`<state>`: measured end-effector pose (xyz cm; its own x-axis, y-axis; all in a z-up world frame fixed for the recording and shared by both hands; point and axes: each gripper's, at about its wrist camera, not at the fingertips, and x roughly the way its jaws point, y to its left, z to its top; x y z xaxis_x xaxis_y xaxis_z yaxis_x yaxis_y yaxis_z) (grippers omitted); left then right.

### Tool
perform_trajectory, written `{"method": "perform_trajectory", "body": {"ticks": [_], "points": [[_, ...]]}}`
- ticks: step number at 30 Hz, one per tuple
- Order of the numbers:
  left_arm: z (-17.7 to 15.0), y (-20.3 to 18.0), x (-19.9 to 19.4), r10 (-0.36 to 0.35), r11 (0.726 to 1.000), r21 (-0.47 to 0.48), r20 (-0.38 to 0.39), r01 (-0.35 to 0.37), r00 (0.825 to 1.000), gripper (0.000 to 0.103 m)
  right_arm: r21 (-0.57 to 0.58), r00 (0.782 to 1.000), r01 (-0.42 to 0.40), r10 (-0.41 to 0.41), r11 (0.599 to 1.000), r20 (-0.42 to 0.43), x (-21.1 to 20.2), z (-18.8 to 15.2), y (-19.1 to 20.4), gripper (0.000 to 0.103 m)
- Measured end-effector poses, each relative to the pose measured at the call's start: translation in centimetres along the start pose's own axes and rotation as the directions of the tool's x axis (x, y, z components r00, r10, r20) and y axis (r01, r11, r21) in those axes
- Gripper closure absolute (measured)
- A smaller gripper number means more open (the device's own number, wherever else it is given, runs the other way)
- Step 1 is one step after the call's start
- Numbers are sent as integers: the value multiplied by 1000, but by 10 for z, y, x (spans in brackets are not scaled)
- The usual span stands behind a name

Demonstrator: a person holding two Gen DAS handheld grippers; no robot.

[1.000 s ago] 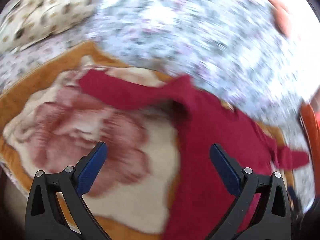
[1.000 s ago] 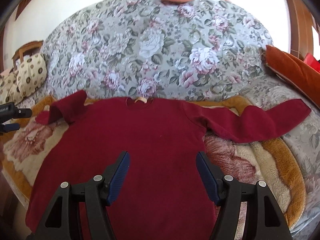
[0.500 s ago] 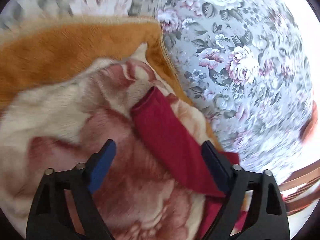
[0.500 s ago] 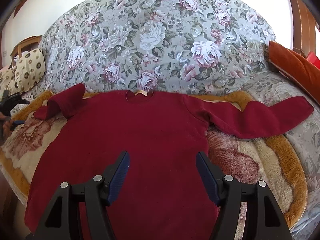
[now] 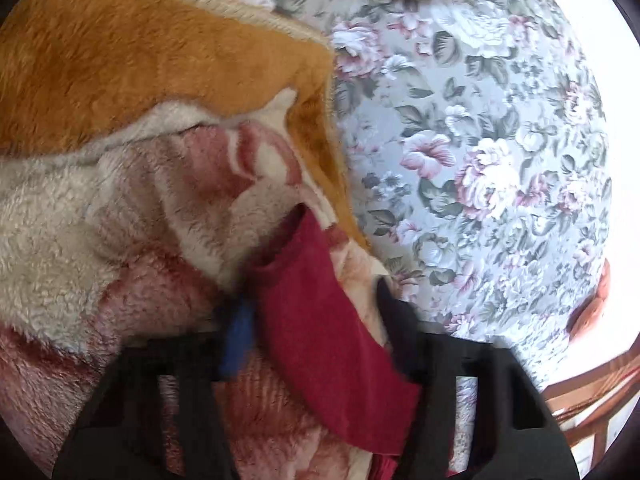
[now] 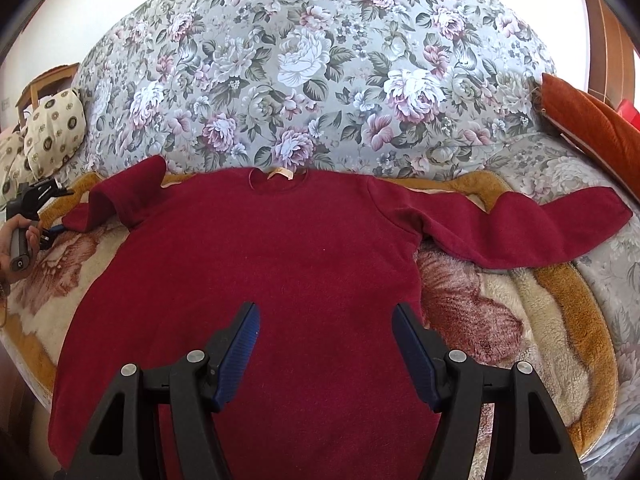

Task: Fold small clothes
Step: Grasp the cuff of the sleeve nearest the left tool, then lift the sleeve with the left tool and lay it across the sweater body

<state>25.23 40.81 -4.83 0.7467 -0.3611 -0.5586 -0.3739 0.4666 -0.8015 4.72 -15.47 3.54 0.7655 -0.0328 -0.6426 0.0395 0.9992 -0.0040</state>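
Left gripper point(image 5: 316, 312): jaws set either side of the sleeve cuff point(image 5: 296, 248), closeness blurred; grip cannot be told. Ahead and to its left: plush blanket point(image 5: 120, 208), cream, rose and orange. Ahead to its right: floral sofa back point(image 5: 480, 140).

Right gripper point(image 6: 326, 344): jaws apart, holding nothing, above the lower body of the red sweater point(image 6: 272, 264). Sweater spread flat on the blanket point(image 6: 520, 320), collar farthest ahead, right sleeve point(image 6: 540, 232) stretched out to the right.

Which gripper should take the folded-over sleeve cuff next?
Left. The left gripper already straddles the sleeve cuff, jaws open around it. The right gripper hangs open above the sweater body.
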Motion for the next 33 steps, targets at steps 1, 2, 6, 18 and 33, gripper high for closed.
{"method": "perform_trajectory", "body": {"ticks": [1,2,6,18,33], "points": [[-1,3,2,44,999,-1,0,-44,999,87,2,1000,-1,1,1000,1,0,0,0,37],[-2,6,4,92,996,-3,-2,-92,996,97,3,1000,-2,2,1000,1,0,0,0,37],[-10,-8,-6,167,983,67,61,-171,984,98,5,1000,-4,4,1000,-1,1,1,-1,37],[-10,-133,-83,68,914,371,261,-165,963,98,22,1000,-22,22,1000,6,-1,-1,-4,37],[-291,-290,98,-235,777,478,-384,410,893,98,74,998,-66,64,995,27,-4,-3,-15,37]]}}
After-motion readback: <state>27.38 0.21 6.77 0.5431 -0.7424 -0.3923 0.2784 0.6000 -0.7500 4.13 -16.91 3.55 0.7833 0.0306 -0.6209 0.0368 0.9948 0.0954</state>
